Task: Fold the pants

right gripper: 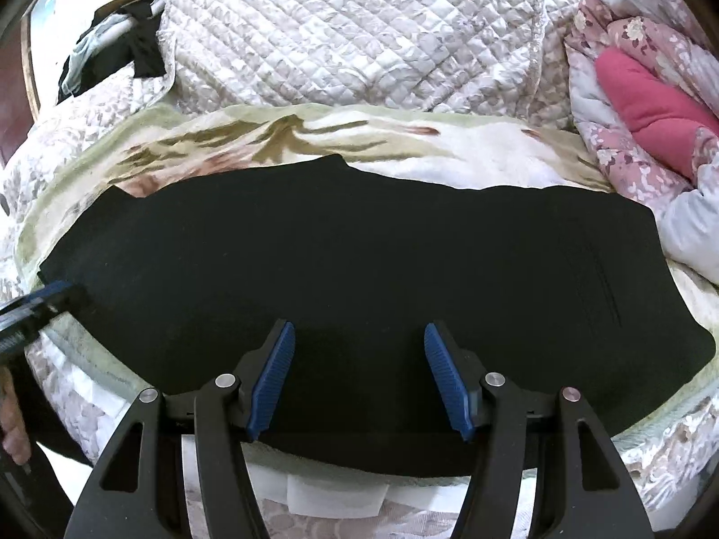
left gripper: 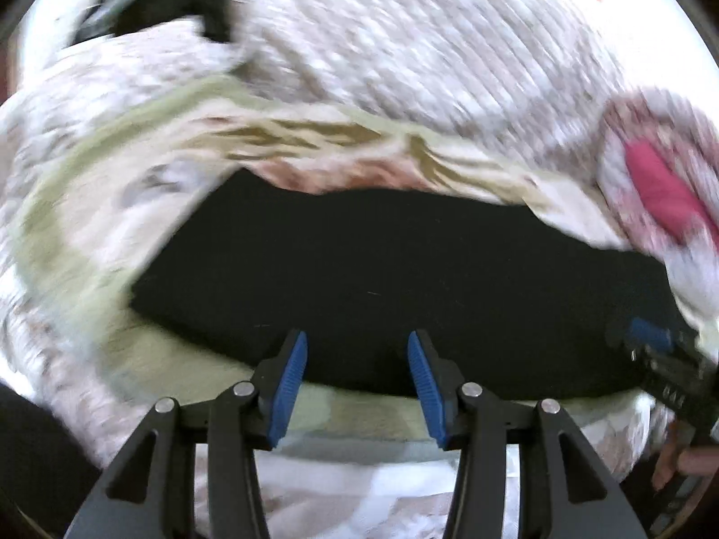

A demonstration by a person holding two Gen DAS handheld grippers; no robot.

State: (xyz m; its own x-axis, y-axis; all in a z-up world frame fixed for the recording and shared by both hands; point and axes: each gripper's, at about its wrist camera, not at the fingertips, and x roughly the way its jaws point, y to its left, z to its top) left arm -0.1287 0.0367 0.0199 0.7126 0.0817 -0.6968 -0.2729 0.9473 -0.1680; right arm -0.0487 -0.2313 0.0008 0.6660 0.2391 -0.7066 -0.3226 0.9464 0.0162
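One quilted bedspread covers the bed, with one floral blanket on it. One pair of black pants lies flat across that blanket before you. Your two claws, left gripper and right gripper, gape wide, holding nothing.

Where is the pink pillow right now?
Right wrist view: the pink pillow lies at the far right, nestled in a floral quilt, beyond the pants.
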